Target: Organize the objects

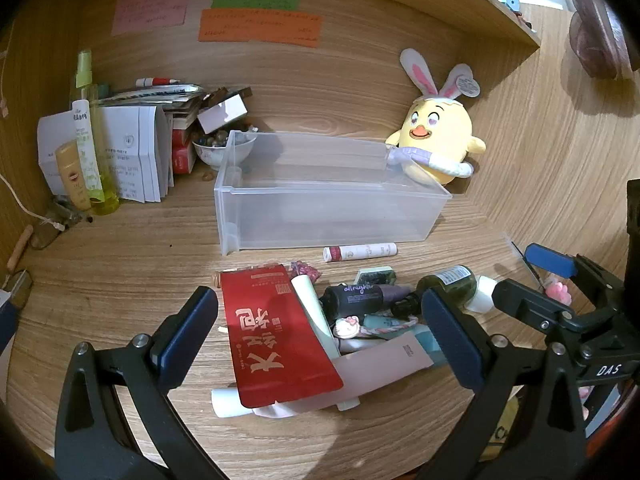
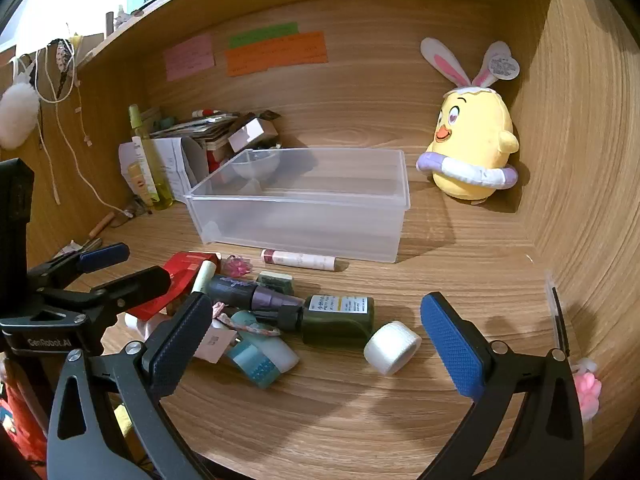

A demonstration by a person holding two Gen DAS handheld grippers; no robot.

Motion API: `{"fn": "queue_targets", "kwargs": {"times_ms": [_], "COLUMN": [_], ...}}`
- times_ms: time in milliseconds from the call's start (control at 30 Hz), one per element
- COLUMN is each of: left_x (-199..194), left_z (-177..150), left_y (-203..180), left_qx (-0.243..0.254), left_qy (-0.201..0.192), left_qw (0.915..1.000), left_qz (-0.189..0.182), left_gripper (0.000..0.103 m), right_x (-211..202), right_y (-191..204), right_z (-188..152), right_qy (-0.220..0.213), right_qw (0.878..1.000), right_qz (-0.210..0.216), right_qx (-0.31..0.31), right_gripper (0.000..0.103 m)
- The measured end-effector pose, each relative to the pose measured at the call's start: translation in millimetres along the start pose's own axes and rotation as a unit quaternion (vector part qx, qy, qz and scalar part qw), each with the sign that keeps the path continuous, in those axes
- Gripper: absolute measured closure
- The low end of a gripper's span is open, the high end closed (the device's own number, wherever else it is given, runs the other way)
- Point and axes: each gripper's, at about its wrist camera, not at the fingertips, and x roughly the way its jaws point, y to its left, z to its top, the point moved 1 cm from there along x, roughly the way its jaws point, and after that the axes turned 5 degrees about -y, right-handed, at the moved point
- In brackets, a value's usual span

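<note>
Wood-grain panels enclose the bench [image 2: 360, 408] on three sides, with three coloured notes, one pink, one green and one orange, stuck to the back panel; their writing is too small to read. One clear plastic bin [image 2: 304, 204] sits empty at mid-bench, and one yellow chick plush [image 2: 472, 152] stands just beside its right end, partly hidden by the bin corner in the left wrist view. A loose pile lies in front of the bin: one red packet [image 1: 276, 344], one dark spray bottle [image 2: 256, 296], one green bottle [image 2: 340, 316] with a white cap [image 2: 392, 346], one teal tube [image 2: 256, 356], and one pink-capped tube [image 2: 300, 259] lying apart, just beside the bin wall. Several items under the red packet are covered and cannot be identified. Clutter at the left rear corner overlaps too heavily to count. The left gripper [image 1: 320, 336] hovers over the pile, jaws spread wide and holding nothing. The right gripper [image 2: 316, 340] hovers likewise, released, its jaws either side of the green bottle without touching it.
</note>
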Motion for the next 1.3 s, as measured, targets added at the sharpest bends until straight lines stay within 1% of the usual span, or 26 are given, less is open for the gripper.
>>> {"fn": "queue_targets", "kwargs": {"times_ms": [600,967,1133,1300], "left_x": [1.0,3.5,4.6,7.3], "left_z": [-2.8,-2.8,-2.2,-5.2], "left_y": [0.5,-1.2,2.3,16.5], "left_qx": [-0.003,0.004,0.004,-0.008], "left_qy": [0.011,0.018,0.022,0.033], "left_qw": [0.9999,0.9998,0.9998,0.9992], "left_qz": [-0.007,-0.007,0.001,0.022], "left_gripper": [0.000,0.000,0.000,0.000], "right_x": [-0.5,3.6,5.5,7.1], "right_y": [-0.2,-2.3,-3.8,-11.0], "right_z": [-1.1,-2.4,-0.9,-2.2], "right_qy": [0.002,0.008,0.010,0.013], "right_qw": [1.000,1.000,1.000,1.000], "right_qz": [0.003,0.010,0.009,-0.003], "right_qx": [0.002,0.007,0.006,0.008], "right_gripper": [0.000,0.000,0.000,0.000]}}
